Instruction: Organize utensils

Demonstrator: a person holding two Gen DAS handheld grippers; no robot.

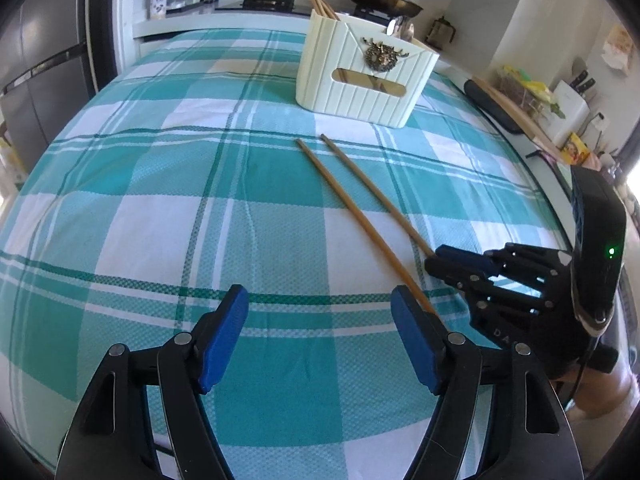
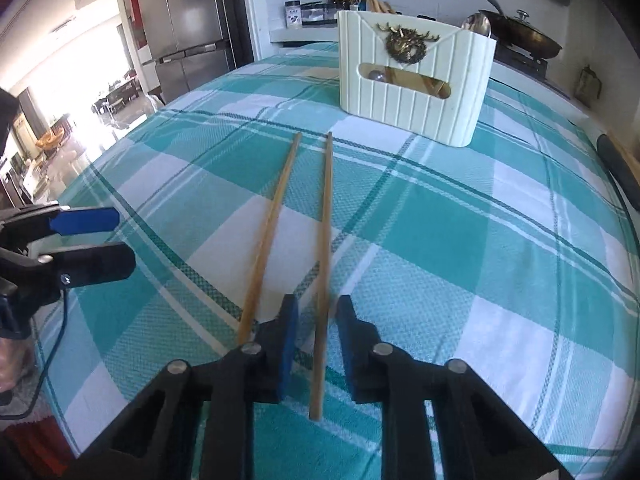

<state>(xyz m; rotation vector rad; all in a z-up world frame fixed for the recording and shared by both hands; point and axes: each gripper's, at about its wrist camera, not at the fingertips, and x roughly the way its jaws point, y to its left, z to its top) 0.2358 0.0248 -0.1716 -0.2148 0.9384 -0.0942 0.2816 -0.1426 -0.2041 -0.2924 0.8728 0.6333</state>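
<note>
Presently, two chopsticks (image 2: 280, 216) lie side by side on the checked cloth (image 1: 160, 200) mid-worktop, tips toward the cream utensil holder (image 2: 416, 92) near the far edge. The right hand-held gripper (image 2: 318, 344) straddles the right-hand stick, pads narrowed about it with slim gaps visible; no pinch yet, presumably a lift is intended. The left hand-held gripper (image 1: 320, 332) stands spread, empty. The holder contains further chopsticks and a spoon (image 2: 478, 24).

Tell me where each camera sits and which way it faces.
Left wrist: on the left gripper, looking down over the checked tablecloth; the right gripper shows at right.
Right wrist: on the right gripper, astride one chopstick; the left gripper shows at left.
Shared: both chopsticks and the cream utensil holder.
</note>
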